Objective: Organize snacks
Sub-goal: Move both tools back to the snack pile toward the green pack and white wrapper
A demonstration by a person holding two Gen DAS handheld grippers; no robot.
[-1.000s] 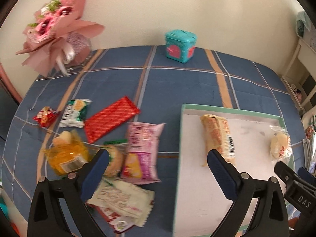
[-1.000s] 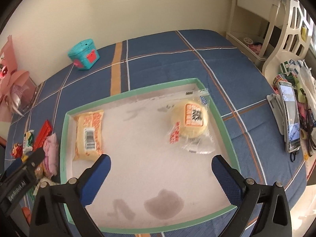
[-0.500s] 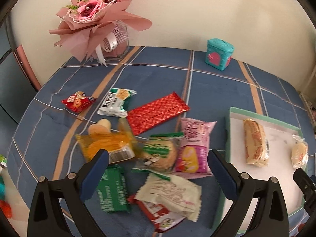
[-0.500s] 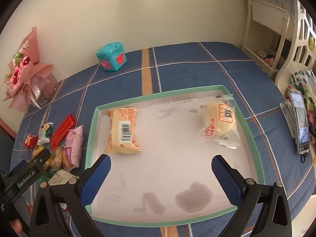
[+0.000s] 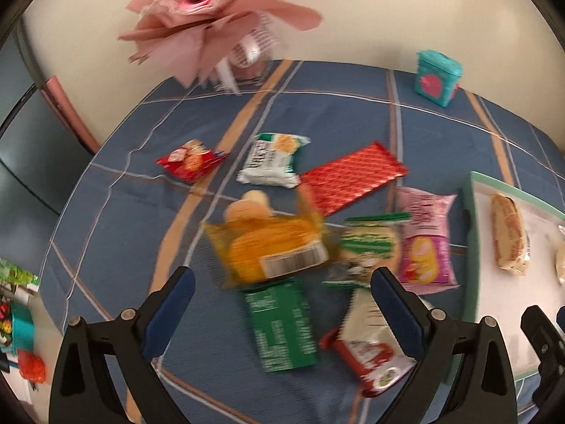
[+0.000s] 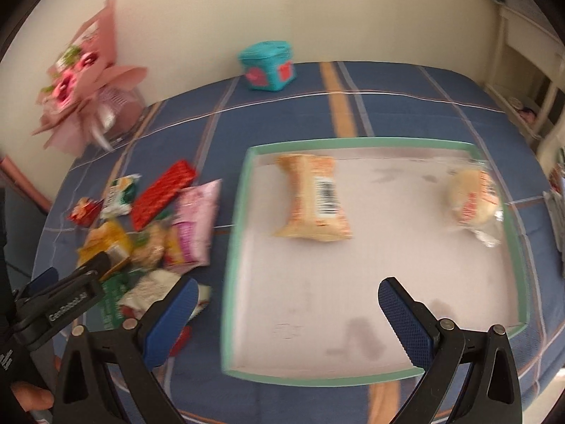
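Several snack packets lie in a loose pile on the blue plaid cloth: a yellow bag point(image 5: 272, 251), a green packet point(image 5: 282, 325), a pink bag point(image 5: 425, 240), a red wafer pack point(image 5: 349, 176) and a white packet point(image 5: 370, 321). My left gripper point(image 5: 282, 314) is open and empty, hovering above the green packet. A white tray with a green rim point(image 6: 233, 233) holds a long bread pack point(image 6: 314, 198) and a round bun point(image 6: 473, 198). My right gripper point(image 6: 286, 318) is open and empty over the tray's near left part. The pile also shows in the right wrist view point(image 6: 190, 222).
A pink flower bouquet point(image 5: 212, 17) stands at the far left by the wall. A teal box point(image 5: 438, 77) sits at the far edge. White furniture point(image 6: 522, 56) stands at the right. The left gripper's body point(image 6: 60, 304) shows at lower left in the right wrist view.
My left gripper has swung left and closer, from the tray's edge to over the snack pile. My right gripper has shifted left across the tray. Both stay open.
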